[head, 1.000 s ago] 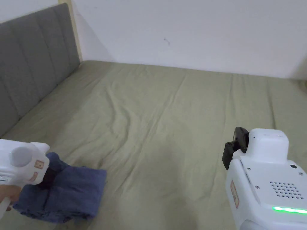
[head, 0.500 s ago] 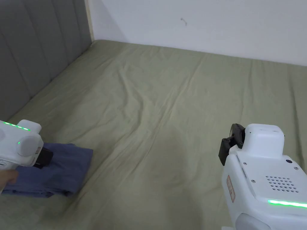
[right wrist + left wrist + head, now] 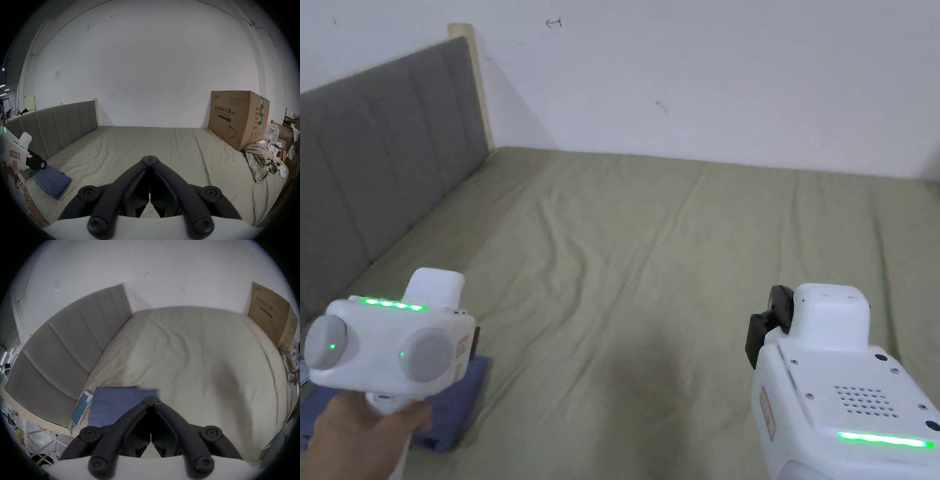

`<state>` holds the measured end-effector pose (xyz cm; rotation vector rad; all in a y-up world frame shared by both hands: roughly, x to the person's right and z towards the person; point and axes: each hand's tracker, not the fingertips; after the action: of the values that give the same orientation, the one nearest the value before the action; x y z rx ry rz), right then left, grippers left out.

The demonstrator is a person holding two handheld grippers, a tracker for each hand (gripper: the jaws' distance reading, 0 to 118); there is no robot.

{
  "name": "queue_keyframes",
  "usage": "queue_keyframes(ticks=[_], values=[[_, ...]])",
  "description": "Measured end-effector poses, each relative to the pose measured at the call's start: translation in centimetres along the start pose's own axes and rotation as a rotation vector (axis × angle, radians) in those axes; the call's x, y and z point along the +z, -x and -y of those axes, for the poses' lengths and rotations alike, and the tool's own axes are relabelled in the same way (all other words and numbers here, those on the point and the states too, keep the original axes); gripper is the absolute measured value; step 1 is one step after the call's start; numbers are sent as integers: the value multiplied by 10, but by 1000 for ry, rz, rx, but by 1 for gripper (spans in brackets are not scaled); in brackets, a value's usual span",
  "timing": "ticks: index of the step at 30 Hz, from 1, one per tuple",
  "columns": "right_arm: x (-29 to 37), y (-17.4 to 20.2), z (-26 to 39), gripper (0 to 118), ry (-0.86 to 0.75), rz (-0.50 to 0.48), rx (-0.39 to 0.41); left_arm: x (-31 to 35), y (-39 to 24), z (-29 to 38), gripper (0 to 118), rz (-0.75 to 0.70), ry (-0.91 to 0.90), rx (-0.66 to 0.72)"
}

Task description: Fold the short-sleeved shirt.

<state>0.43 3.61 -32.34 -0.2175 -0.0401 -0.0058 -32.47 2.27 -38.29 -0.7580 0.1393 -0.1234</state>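
Observation:
The short-sleeved shirt (image 3: 116, 402) is dark blue and lies folded into a flat rectangle near the bed's left front corner (image 3: 453, 400) (image 3: 52, 180). My left gripper (image 3: 151, 400) hangs just above the shirt's right edge, jaws shut with nothing between them. Its white body (image 3: 394, 350), held by a hand (image 3: 344, 437), covers part of the shirt in the head view. My right gripper (image 3: 149, 158) hovers over bare sheet far to the right of the shirt (image 3: 764, 331), also shut and empty.
The olive sheet (image 3: 675, 250) covers the whole bed. A grey headboard (image 3: 375, 169) runs along the left, a white wall behind. A cardboard box (image 3: 238, 118) and a crumpled plaid cloth (image 3: 258, 160) sit at the bed's right end. A teal item (image 3: 81, 408) lies left of the shirt.
The left gripper has lifted off the blue shirt and drawn back toward the person. The shirt stays flat on the sheet. The right gripper has hardly moved.

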Motion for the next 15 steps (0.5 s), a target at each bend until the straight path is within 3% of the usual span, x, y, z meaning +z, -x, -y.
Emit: queue_keyframes(ticks=[15], values=[[59, -62, -56, 0, -143, 52, -22, 164, -120, -20, 0, 91, -508, 76]])
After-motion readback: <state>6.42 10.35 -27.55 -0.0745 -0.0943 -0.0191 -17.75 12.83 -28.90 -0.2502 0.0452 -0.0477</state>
